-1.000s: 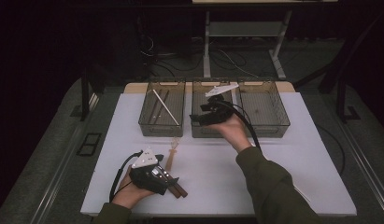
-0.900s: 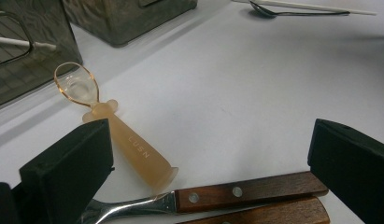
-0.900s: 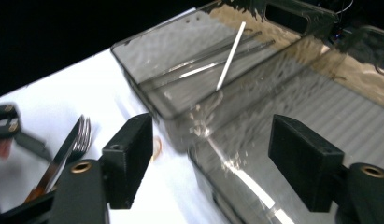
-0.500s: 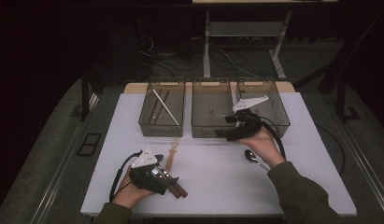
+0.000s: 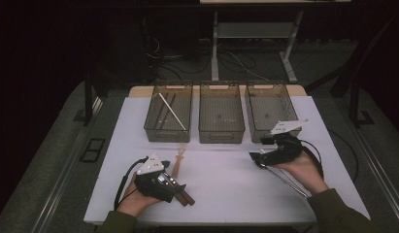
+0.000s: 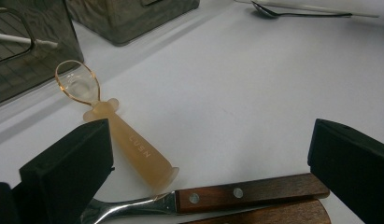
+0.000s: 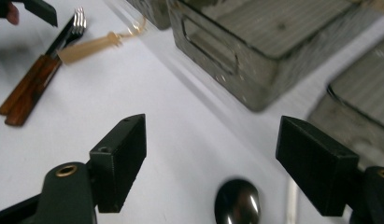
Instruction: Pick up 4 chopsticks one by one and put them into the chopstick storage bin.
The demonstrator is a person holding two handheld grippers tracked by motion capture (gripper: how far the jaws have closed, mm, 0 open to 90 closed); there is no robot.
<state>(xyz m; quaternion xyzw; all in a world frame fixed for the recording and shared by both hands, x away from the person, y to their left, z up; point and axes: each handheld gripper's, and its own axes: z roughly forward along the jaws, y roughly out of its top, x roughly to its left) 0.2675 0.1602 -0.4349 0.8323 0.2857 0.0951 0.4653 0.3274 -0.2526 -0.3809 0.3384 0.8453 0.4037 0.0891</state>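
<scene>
My left gripper point(image 5: 179, 187) point(image 6: 210, 140) rests open at the near left of the white table. Its jaws stand either side of two wooden-handled forks point(image 5: 186, 197) point(image 6: 245, 192) without pressing on them. An amber plastic spoon point(image 5: 179, 156) point(image 6: 122, 137) lies just beyond them. At the right, my right gripper point(image 5: 258, 158) point(image 7: 213, 135) hovers low over a metal spoon point(image 5: 286, 178) point(image 7: 238, 203). Its jaws have just been opening and stand open, with the spoon's bowl on the table below the gap between them.
Three smoky clear bins stand in a row at the back: the left bin point(image 5: 153, 127) holds a white and a dark chopstick point(image 5: 172, 111), then come the middle bin point(image 5: 221, 133) and the right bin point(image 5: 259, 133). The right gripper view shows the bins point(image 7: 236, 60) close ahead.
My right hand has swung from over the middle bin to the right and down toward the near side, ending over the metal spoon. The left hand has stayed put.
</scene>
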